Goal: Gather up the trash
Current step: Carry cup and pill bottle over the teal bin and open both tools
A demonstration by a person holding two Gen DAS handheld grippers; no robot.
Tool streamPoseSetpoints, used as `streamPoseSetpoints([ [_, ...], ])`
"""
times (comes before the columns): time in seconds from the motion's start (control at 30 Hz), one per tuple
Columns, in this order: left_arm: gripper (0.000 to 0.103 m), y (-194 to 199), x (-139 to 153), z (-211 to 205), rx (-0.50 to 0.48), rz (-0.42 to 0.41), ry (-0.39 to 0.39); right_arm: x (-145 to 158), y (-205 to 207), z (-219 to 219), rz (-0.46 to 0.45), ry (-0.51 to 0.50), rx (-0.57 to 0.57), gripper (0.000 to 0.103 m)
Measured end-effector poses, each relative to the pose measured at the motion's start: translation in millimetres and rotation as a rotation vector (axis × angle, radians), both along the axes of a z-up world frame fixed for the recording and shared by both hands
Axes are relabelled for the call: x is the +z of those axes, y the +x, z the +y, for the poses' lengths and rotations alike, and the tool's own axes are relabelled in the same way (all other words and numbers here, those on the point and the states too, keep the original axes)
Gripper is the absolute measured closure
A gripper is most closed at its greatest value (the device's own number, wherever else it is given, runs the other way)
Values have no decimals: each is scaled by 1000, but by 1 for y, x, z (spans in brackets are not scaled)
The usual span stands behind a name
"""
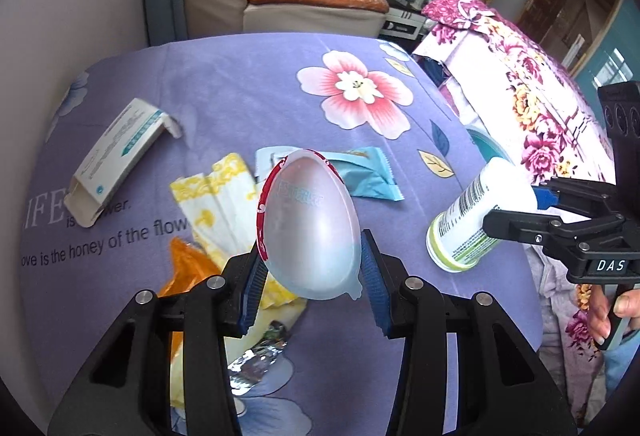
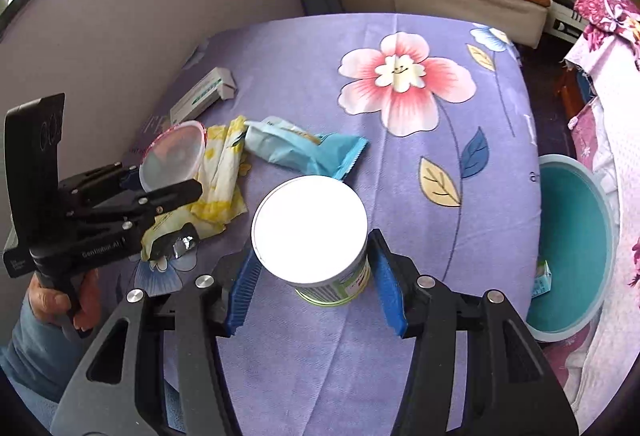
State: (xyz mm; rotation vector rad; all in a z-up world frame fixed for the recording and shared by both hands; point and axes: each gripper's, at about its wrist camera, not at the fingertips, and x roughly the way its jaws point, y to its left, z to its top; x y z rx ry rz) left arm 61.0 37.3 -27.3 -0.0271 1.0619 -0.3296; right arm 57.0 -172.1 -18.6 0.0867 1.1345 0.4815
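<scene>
My left gripper [image 1: 316, 276] is shut on a clear plastic cup with a red rim [image 1: 308, 224], held up off the purple flowered tablecloth [image 1: 240, 96]. The right wrist view shows that same gripper [image 2: 166, 178] and cup [image 2: 172, 156] at the left. My right gripper [image 2: 314, 276] is shut on a white bottle with a green label [image 2: 310, 228], its blue pads on both sides of it. In the left wrist view the bottle [image 1: 476, 212] hangs tilted at the table's right edge in the right gripper [image 1: 512, 208].
On the cloth lie a white and teal carton [image 1: 120, 156], a blue wrapper [image 1: 360, 172], a yellow and white wrapper [image 1: 224, 196], an orange wrapper [image 1: 188, 268] and crumpled foil [image 1: 260, 356]. A teal bin [image 2: 572, 252] stands beside the table's right edge, next to a floral-covered bed [image 1: 540, 96].
</scene>
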Motion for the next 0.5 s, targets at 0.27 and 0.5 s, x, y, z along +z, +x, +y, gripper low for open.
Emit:
streamPoseSetpoints([
  [0.27, 58, 18, -3, -80, -110, 5, 19, 11, 7, -72, -65, 31, -153, 52],
  [0.5, 58, 32, -9, -149, -198, 17, 26, 8, 9, -136, -92, 33, -273, 52],
])
